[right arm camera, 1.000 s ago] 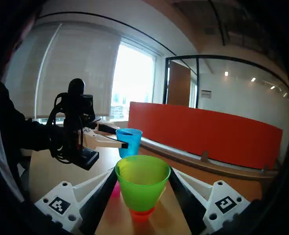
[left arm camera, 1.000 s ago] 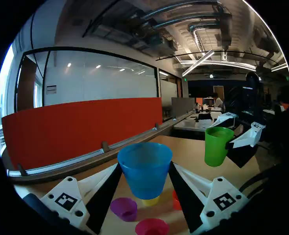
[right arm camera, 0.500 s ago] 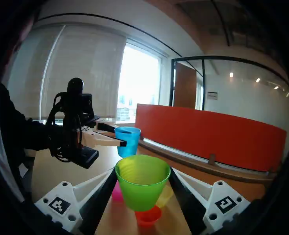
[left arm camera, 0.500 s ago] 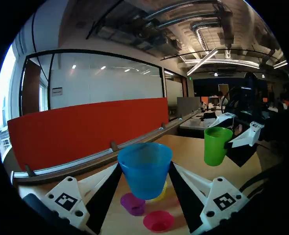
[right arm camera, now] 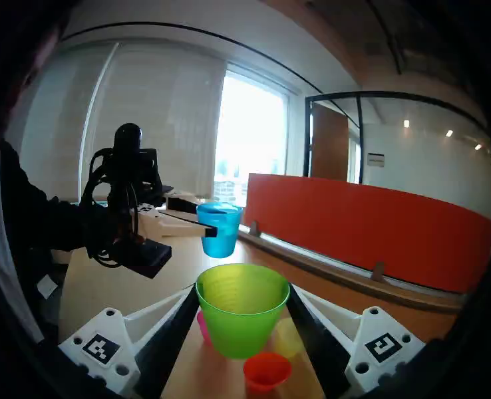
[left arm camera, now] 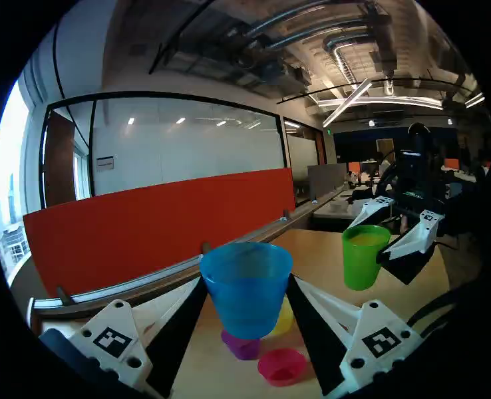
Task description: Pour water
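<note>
Two hand-held grippers work over a wooden bench [left arm camera: 319, 245] backed by a red partition [left arm camera: 146, 219]. The left gripper [left arm camera: 245, 284] has its fingers pressed against both sides of the blue cup [left arm camera: 247, 302], which stands upright between them, lifted off the bench. The right gripper [right arm camera: 243, 300] has its fingers likewise clamped on the green cup [right arm camera: 242, 322], upright between them and also off the bench.

In the left gripper view, the green cup lies ahead and to the right of the fingers. In the right gripper view, the blue cup lies ahead and to the left, its gripper carried by an arm in a dark sleeve [right arm camera: 39, 229]. The two cups are well apart. Whether either holds water cannot be told.

Small cups stand on the bench below the fingers. Under the left pair are a purple cup [left arm camera: 242, 346], a yellow cup [left arm camera: 284, 320] and a pink cup [left arm camera: 282, 366]. Under the right pair is an orange cup [right arm camera: 267, 371].
</note>
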Demonstrator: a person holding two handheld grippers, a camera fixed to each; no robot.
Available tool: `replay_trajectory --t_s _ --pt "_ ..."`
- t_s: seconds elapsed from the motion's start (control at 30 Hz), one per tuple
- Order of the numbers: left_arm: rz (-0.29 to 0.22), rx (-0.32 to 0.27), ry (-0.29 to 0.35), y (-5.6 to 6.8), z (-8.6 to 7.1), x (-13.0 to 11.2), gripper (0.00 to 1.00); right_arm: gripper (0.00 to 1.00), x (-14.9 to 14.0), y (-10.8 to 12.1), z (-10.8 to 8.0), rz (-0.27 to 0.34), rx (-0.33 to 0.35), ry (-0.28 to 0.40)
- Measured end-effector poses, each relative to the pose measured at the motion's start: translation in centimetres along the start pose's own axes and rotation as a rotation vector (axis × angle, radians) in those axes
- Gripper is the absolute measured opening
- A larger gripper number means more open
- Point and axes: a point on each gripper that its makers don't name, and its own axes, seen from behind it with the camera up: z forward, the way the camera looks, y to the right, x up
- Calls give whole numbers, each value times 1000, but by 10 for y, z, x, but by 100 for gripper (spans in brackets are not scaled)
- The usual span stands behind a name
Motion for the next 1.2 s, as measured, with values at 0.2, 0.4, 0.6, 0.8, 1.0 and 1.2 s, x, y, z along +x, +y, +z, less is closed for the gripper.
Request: replay_trajectory --t_s 0.2,0.4,0.6,0.8,1.0,1.2 --pt "27 9 10 -1 -10 4 83 93 -2 -7 8 0 29 -3" --pt "55 19 28 -2 -18 11 83 93 -5 -14 14 0 54 -4" --pt "117 28 43 -1 -27 18 83 93 -8 -19 19 2 79 -5" --pt "172 33 64 4 -35 27 83 93 -11 -22 25 7 102 -4" --pt "220 47 84 5 -42 36 83 93 -13 -27 28 7 123 -5" --pt "247 55 97 5 -47 41 83 93 -15 -34 32 8 146 -7"
